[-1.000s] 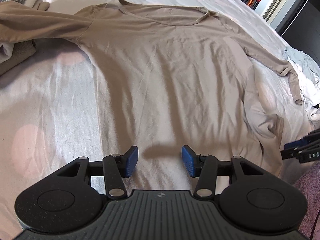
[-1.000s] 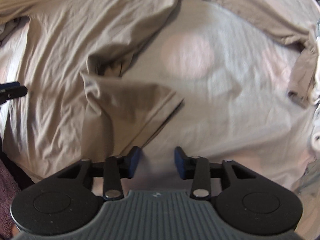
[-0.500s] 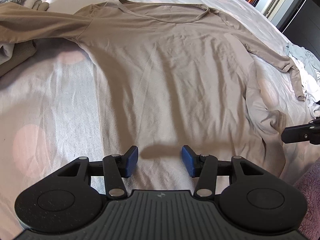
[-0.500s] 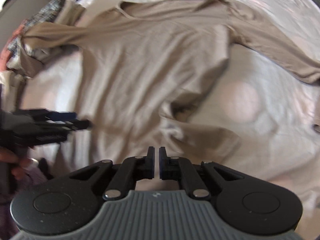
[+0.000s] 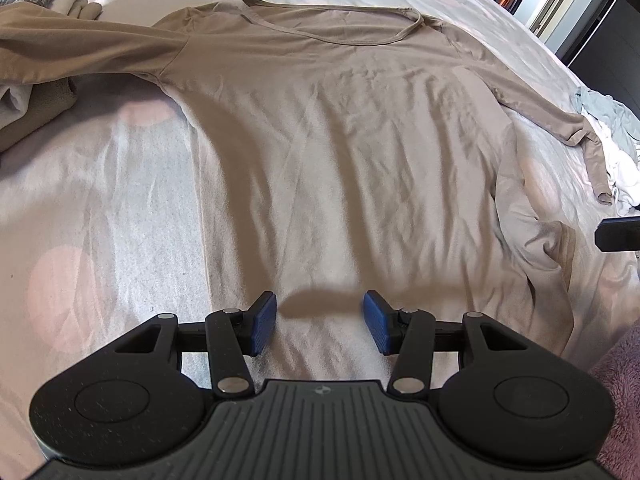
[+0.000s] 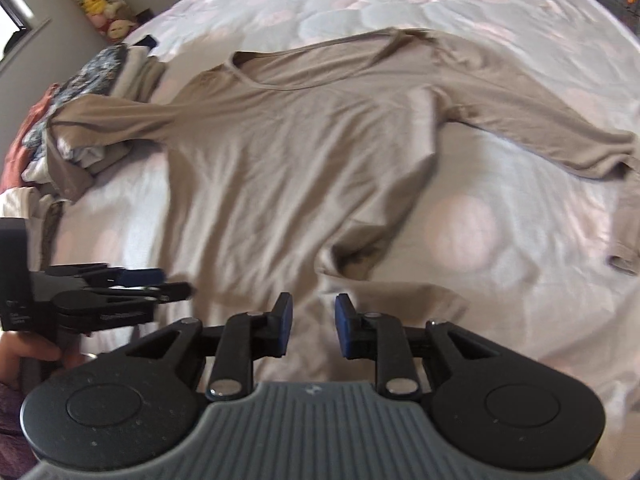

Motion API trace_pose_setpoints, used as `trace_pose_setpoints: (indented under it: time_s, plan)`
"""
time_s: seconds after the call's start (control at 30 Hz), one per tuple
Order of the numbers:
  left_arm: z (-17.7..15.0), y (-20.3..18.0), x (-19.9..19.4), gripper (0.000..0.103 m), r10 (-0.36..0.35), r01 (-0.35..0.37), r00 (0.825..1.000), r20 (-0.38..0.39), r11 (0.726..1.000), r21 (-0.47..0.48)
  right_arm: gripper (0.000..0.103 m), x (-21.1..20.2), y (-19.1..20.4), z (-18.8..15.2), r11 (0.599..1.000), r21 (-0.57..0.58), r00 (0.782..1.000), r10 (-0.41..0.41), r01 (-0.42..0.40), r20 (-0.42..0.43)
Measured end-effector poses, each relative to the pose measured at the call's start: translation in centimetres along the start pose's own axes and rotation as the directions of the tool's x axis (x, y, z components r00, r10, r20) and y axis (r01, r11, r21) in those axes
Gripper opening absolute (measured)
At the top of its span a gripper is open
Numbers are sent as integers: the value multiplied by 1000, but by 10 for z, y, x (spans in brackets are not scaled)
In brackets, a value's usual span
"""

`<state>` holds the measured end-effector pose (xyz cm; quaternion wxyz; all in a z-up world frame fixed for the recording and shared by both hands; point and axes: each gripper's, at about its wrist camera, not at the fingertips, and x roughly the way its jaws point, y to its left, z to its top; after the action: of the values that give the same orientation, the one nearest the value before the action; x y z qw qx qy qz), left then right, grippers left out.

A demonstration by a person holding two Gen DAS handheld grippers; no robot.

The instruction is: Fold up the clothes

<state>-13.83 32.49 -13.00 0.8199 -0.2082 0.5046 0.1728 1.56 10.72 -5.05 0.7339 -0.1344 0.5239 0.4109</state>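
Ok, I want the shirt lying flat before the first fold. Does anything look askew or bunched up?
Yes. The shirt's body lies mostly flat, but its bottom right corner is rumpled and folded onto itself near the hem. The left sleeve drapes over a pile of clothes instead of lying on the bed.

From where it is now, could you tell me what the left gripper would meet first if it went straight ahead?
Probably the tan long-sleeved shirt: the open left gripper points over its lower hem, though its height above the cloth is unclear.

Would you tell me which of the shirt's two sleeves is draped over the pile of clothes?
The sleeve on the left gripper's side lies over the folded pile; the other sleeve lies on the bedspread.
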Motion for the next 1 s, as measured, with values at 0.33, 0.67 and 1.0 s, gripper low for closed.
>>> trace_pose_setpoints:
  time_s: [0.33,0.67,1.0]
  plan:
    - [0,-1,3,46,11,-11,1000,-17,1000,4,26,16,-57,-12,993,49,994,-103,105,-40]
    - [1,-2,9,46,12,-12,999,-39,1000,3,34,50,-85,6,996,34,996,-85,86,-40]
    - [7,20,-16,46,-55,54,998,-6,991,-121,5,33,-79,-2,1000,-11,999,-18,18,-38]
